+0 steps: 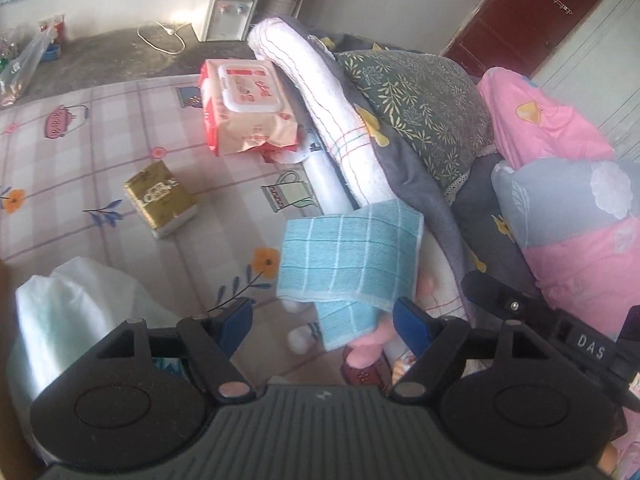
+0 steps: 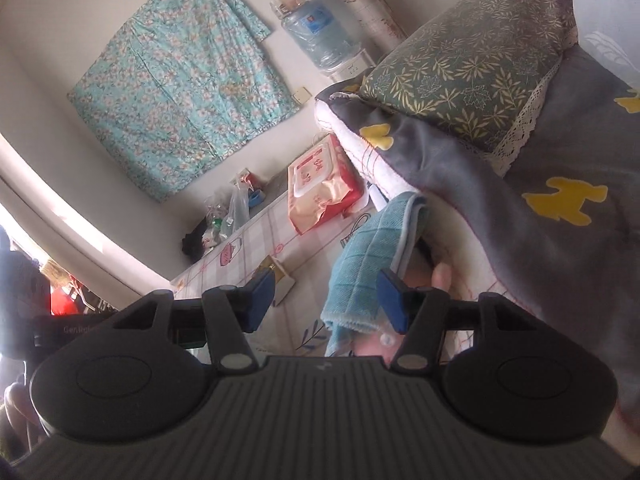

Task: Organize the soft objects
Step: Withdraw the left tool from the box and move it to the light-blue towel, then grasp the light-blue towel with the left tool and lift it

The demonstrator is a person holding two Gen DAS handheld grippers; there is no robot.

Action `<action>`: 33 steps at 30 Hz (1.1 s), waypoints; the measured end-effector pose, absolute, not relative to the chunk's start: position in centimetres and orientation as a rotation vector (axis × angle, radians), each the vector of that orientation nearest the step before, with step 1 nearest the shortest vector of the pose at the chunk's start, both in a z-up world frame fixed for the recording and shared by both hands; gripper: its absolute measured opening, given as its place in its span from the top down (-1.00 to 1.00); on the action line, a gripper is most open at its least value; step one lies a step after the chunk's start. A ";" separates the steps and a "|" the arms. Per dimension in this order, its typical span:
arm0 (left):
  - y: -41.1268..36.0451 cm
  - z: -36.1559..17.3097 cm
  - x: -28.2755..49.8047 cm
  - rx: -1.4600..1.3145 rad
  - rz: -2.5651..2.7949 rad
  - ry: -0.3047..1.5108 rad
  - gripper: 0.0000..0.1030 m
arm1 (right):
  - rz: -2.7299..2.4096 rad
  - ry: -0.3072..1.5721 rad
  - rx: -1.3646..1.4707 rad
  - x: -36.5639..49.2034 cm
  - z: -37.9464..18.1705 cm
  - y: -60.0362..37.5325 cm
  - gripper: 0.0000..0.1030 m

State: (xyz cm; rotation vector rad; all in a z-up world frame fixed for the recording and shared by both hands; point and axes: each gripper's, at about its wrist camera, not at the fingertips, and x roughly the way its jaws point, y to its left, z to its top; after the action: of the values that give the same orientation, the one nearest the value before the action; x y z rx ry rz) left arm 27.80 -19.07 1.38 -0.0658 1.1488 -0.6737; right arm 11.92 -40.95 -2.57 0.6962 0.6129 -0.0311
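A light blue checked towel (image 1: 348, 256) lies draped over a pink plush toy (image 1: 368, 344) on the patterned table cover, against a stack of bedding. The stack holds a white towel (image 1: 320, 96), a grey blanket with yellow shapes (image 1: 412, 172), a green leaf-print pillow (image 1: 420, 96) and a pink quilt (image 1: 560, 184). My left gripper (image 1: 322, 322) is open, its blue fingertips either side of the towel's lower end. My right gripper (image 2: 326, 296) is open just before the same towel (image 2: 364, 264), beside the grey blanket (image 2: 540, 248). The right gripper's body shows in the left wrist view (image 1: 560, 328).
A red wet-wipe pack (image 1: 240, 108) and a gold box (image 1: 160, 200) lie on the table cover (image 1: 80, 168). A white plastic-wrapped bundle (image 1: 72, 320) sits at the near left. A water dispenser (image 1: 232, 8) stands on the floor beyond. Bottles and bags (image 2: 228, 216) crowd the table's far end.
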 end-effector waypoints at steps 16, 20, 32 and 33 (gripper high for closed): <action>-27.5 -7.5 36.7 -0.195 -0.684 1.387 -0.67 | 0.057 0.754 0.251 20.2 -5.7 -37.0 0.00; -28.0 -8.9 37.4 -0.214 -0.683 1.427 -0.51 | 0.064 0.767 0.258 20.9 -6.5 -37.2 -0.01; -26.8 -5.8 36.3 -0.245 -0.727 1.302 0.62 | 0.040 0.738 0.306 20.9 -6.4 -37.3 -0.16; -26.5 -5.0 36.0 -0.249 -0.736 1.276 0.63 | 0.040 0.727 0.305 20.8 -6.1 -37.1 -0.16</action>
State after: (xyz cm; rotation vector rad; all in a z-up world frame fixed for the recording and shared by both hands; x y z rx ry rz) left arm 36.00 -26.49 -4.96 -0.2488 1.2763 -0.7364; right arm 20.81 -37.13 -6.13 0.3051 0.7270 0.0403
